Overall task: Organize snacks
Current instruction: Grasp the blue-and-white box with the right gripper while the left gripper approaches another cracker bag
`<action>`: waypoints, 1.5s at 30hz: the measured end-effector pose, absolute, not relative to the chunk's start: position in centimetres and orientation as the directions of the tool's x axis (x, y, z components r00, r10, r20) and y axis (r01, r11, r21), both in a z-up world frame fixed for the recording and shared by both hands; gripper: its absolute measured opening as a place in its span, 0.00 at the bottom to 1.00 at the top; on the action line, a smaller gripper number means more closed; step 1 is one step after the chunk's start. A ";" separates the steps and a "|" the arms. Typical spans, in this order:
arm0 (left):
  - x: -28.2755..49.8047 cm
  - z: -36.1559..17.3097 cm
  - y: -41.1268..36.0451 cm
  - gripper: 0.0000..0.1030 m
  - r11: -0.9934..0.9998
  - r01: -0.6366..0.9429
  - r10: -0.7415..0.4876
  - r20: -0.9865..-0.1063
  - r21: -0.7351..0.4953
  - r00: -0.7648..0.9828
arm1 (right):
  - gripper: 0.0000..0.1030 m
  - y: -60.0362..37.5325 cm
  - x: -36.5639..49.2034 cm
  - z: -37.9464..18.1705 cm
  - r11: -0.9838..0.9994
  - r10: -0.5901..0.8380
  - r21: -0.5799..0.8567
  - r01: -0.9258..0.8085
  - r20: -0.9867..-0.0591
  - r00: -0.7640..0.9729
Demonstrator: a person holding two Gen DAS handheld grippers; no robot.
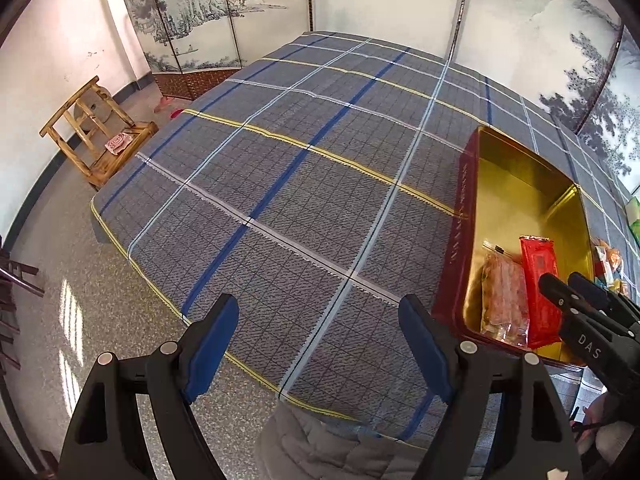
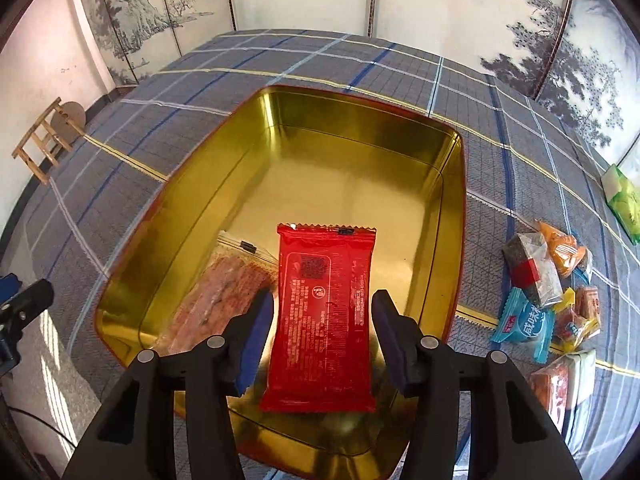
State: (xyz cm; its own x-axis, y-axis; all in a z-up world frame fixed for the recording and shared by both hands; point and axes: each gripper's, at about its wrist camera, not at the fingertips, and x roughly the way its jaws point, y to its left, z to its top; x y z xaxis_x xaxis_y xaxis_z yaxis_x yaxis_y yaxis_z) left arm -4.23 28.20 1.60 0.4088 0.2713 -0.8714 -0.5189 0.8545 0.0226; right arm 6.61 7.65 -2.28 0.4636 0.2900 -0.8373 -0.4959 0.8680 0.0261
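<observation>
Right hand-held gripper (image 2: pixel 323 334) over the near end of the gold tin (image 2: pixel 454 216), jaws parted either side of the red packet (image 2: pixel 326 312), pads apparently clear of the wrapper, though contact at the left pad hard to rule out. Red packet down inside the tin, lying partly over a clear-wrapped reddish snack (image 2: pixel 224 296) at the near left corner. Judged as the release step: packet delivered, grip let go.

Left hand-held gripper (image 1: pixel 320 344) wide open and empty, hanging above the checked cloth of the table (image 1: pixel 280 184), just left of the tin's dark red wall.

Farther right on the table, outside the tin, a loose pile of wrapped snacks (image 2: pixel 548 292): blue packet (image 2: pixel 524 326), grey-and-red one, orange ones, all touching or overlapping. Beyond that, a green packet (image 2: pixel 624 200) near the table's far right edge. Far half of the tin bare.

Next move likely: lift straight out, clear of the rim, swing right to the pile, single out one packet at its edge, since crinkly overlapping wrappers risk a double pick.
</observation>
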 end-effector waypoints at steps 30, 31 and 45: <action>0.9 4.6 10.2 0.77 0.994 -0.106 0.052 -0.865 -0.001 0.499 | 0.60 -18.5 7.4 -4.5 0.940 0.165 -0.012 -0.342 -0.859 0.484; 1.0 4.5 9.8 0.77 0.995 -0.099 0.054 -0.866 0.006 0.496 | 0.60 -18.7 7.5 -4.6 0.938 0.177 0.001 -0.346 -0.861 0.477; 3.0 3.3 3.9 0.77 1.000 0.026 -0.020 -0.897 -0.009 0.441 | 0.49 -18.5 6.5 -5.9 0.926 0.183 -0.025 -0.377 -0.843 0.505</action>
